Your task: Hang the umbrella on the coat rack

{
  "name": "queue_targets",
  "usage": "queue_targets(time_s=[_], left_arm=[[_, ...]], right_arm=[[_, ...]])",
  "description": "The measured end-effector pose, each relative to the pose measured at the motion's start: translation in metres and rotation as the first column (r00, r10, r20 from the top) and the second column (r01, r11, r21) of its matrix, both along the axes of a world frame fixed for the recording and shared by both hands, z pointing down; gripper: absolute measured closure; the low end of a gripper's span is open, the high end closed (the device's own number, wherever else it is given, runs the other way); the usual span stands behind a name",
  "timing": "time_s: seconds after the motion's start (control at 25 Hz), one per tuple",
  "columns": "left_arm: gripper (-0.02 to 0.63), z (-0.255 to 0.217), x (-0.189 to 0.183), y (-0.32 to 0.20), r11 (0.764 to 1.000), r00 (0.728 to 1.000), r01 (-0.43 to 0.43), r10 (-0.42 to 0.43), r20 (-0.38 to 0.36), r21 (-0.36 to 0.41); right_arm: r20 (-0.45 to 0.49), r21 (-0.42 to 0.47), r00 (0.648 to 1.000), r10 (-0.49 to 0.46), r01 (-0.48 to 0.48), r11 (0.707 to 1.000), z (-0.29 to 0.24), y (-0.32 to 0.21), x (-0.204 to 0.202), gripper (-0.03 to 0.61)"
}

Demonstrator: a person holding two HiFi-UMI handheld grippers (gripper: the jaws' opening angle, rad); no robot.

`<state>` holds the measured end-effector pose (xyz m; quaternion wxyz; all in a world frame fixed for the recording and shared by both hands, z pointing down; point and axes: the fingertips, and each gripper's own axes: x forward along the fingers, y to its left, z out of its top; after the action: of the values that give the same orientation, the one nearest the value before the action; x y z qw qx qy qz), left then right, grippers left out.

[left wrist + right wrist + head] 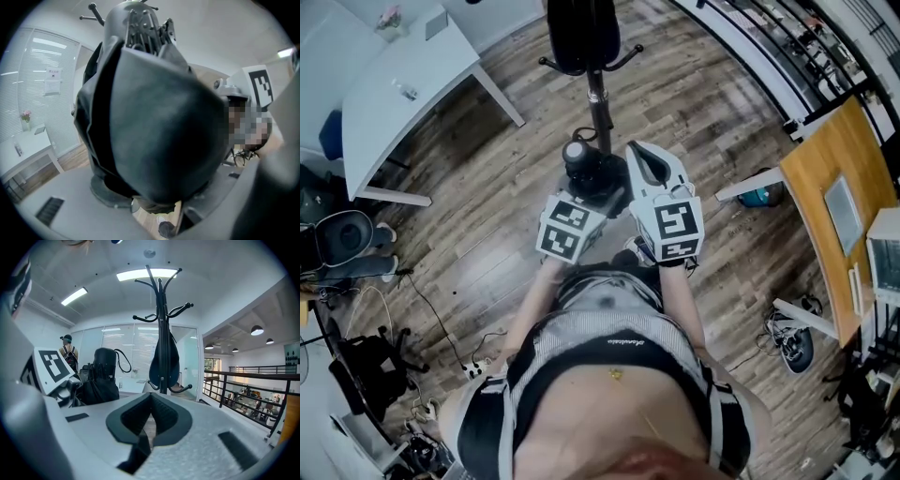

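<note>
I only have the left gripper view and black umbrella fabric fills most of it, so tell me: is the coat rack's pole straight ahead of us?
Observer: Yes. The right gripper view shows the black metal coat rack standing upright, centred beyond the jaws.
Operator: Is the other gripper free to help?
Observer: The right gripper has its jaws together with nothing between them.
Operator: Anything on the umbrella to hook with?
Observer: The folded black umbrella, clamped in the left gripper, has a thin black cord loop sticking out on the side toward the rack.
</note>
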<state>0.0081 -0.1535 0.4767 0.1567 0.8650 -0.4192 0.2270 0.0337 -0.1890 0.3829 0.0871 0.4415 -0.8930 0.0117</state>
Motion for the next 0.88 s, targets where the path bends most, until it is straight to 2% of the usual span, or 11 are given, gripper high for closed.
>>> queue_targets(time_s=[0.2, 0.44, 0.64, 0.88], left_arm=[[0.367, -0.007, 0.016, -0.009, 1.000, 1.000, 0.022, -0.022, -0.005, -0.012], [0.367, 0.010, 0.025, -0.018, 0.997, 0.998, 0.065, -0.065, 0.016, -0.032], [0.367, 0.025, 0.025, -0.023, 0.994, 0.994, 0.102, -0.100, 0.052, -0.029], [0.367, 0.030, 0.024, -0.026, 0.992, 0.992, 0.115, -0.113, 0.049, -0.046]], right_arm=[[-0.003, -0.001, 0.999, -0.038, 0.038, 0.999, 0.001, -0.012, 0.010, 0.575], [-0.004, -0.015, 0.995, -0.100, 0.100, 0.995, 0.008, -0.022, 0.017, 0.575], [-0.007, -0.021, 0.989, -0.146, 0.146, 0.989, 0.015, -0.027, 0.017, 0.575], [-0.014, -0.030, 0.985, -0.172, 0.171, 0.985, 0.020, -0.035, 0.012, 0.575]])
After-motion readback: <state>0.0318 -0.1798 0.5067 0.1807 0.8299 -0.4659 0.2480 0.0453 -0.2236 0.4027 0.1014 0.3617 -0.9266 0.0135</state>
